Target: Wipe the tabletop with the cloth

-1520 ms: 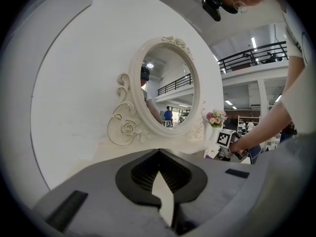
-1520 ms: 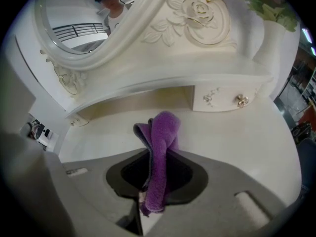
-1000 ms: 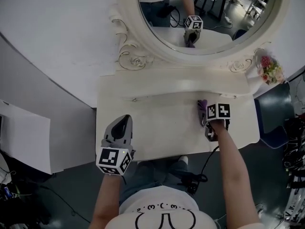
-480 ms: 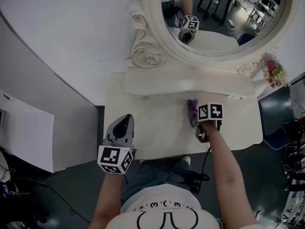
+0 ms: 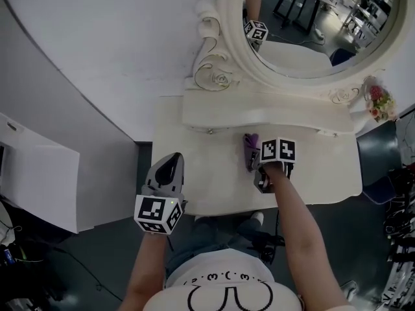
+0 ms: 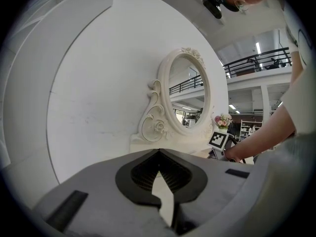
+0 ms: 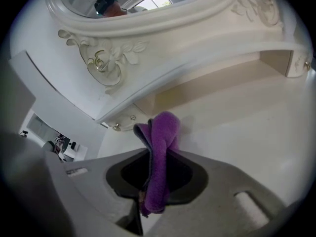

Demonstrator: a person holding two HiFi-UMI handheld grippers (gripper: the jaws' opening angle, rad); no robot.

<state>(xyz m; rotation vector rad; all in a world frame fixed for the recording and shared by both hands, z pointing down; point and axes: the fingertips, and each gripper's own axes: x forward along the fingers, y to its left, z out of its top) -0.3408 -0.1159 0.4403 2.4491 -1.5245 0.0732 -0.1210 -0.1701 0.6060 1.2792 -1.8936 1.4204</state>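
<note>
Your cloth [image 7: 163, 132] was purple, of soft pile, folded lengthwise into a narrow bunched strip. It stood clamped between the jaws of your right tool [image 7: 158, 157]. One rounded fold stuck out past the jaw tips and a short end hung back behind them. From the head view, the cloth [image 5: 250, 149] lay over the middle of the surface [image 5: 207, 186], near the raised ledge at the back. Whether the fold pressed on the surface could not be confirmed. The surface was cream-white, smooth and matte, with a curved front edge.
</note>
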